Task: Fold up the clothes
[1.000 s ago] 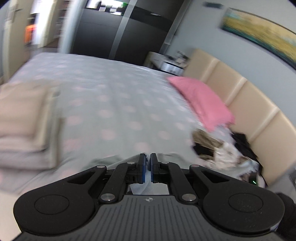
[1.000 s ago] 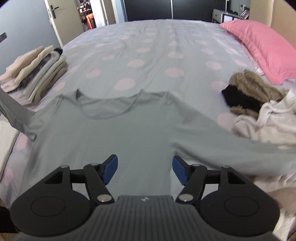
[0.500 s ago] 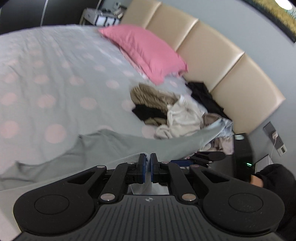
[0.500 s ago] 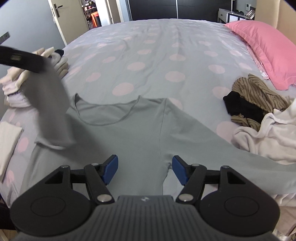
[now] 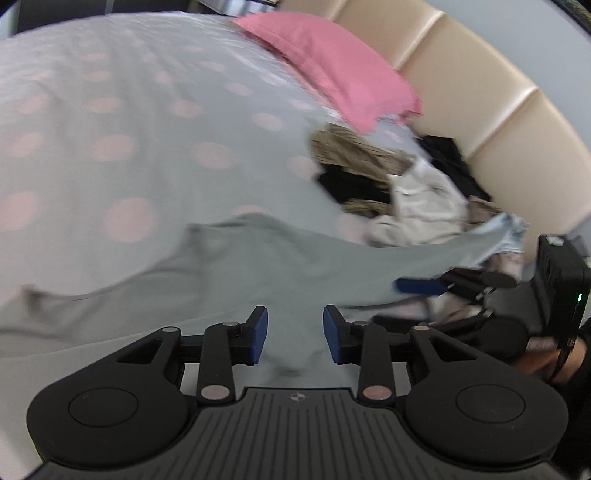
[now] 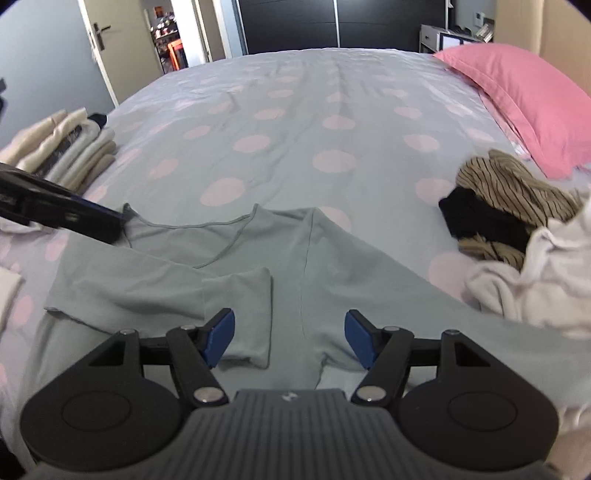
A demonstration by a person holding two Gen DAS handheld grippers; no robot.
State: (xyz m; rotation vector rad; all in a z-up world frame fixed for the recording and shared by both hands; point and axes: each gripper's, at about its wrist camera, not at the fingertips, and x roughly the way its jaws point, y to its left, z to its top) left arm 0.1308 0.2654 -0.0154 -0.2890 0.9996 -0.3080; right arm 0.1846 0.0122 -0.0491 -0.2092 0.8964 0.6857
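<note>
The left gripper (image 5: 293,334) blurs, jaws opening over the grey top (image 6: 325,266); the right gripper (image 6: 290,338) gapes empty; no writing is legible.

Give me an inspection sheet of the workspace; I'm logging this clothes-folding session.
Surface: bed, grey cover with pink dots.
Job's things: grey top spread flat, one sleeve folded across its chest; folded stack at the bed's edge.
Clutter: unfolded heap; pink pillow.
Grippers: left claw opening over the top, pads not pressing it; right claw open above it.
Cables: nothing seen.
Surroundings: padded headboard, door, dark wardrobe.
</note>
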